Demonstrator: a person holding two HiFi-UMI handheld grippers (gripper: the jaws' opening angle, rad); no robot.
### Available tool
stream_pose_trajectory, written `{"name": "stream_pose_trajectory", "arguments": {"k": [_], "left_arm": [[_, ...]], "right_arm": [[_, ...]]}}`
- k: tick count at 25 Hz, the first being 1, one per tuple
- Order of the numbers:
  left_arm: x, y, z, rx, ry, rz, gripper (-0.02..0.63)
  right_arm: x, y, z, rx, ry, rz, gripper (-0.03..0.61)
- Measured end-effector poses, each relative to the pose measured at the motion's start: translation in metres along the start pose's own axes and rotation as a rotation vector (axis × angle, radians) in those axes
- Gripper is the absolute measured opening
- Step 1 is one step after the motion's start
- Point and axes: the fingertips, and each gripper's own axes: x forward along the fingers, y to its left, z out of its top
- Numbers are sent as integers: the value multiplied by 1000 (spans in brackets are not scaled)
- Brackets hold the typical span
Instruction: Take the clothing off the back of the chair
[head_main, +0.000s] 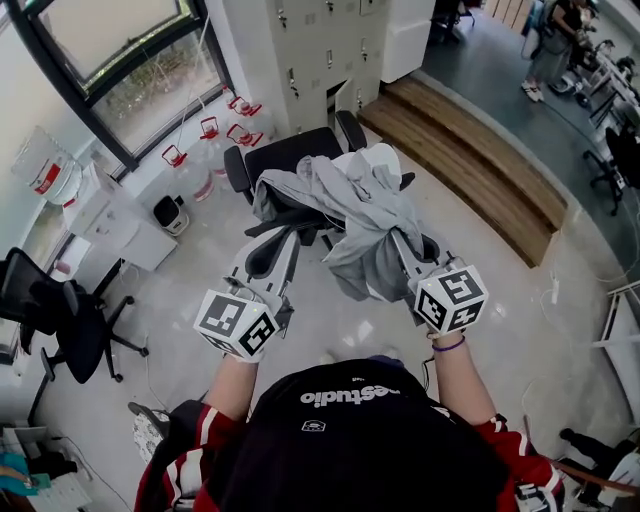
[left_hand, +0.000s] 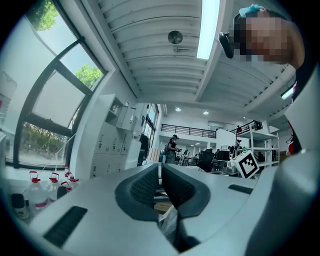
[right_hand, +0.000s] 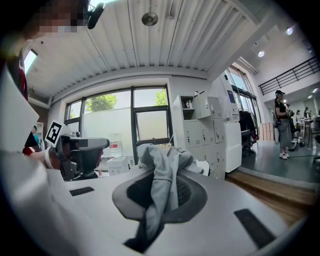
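Observation:
A grey garment (head_main: 352, 205) hangs bunched above the black office chair (head_main: 290, 152), lifted between both grippers in the head view. My left gripper (head_main: 284, 228) grips its left end. In the left gripper view, that gripper (left_hand: 160, 172) has its jaws nearly together with a fold of grey cloth (left_hand: 168, 223) pinched low between them. My right gripper (head_main: 402, 243) holds the right side. In the right gripper view, the garment (right_hand: 161, 162) spills out over the jaws of the right gripper (right_hand: 161, 187), which is shut on it. The left gripper (right_hand: 76, 151) shows at that view's left.
Another black chair (head_main: 58, 318) stands at the left. Water jugs with red caps (head_main: 208, 130) line the window wall beside a white cabinet (head_main: 112, 228). Lockers (head_main: 322, 50) stand behind the chair, with a wooden step (head_main: 470, 165) to the right. A person (head_main: 550, 45) stands far off.

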Motion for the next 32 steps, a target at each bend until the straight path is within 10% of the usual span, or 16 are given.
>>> {"name": "stream_pose_trajectory", "arguments": {"k": [32], "left_arm": [[205, -249, -52, 28, 59, -481, 37]], "right_arm": [[-243, -203, -15, 82, -134, -459, 38]]}}
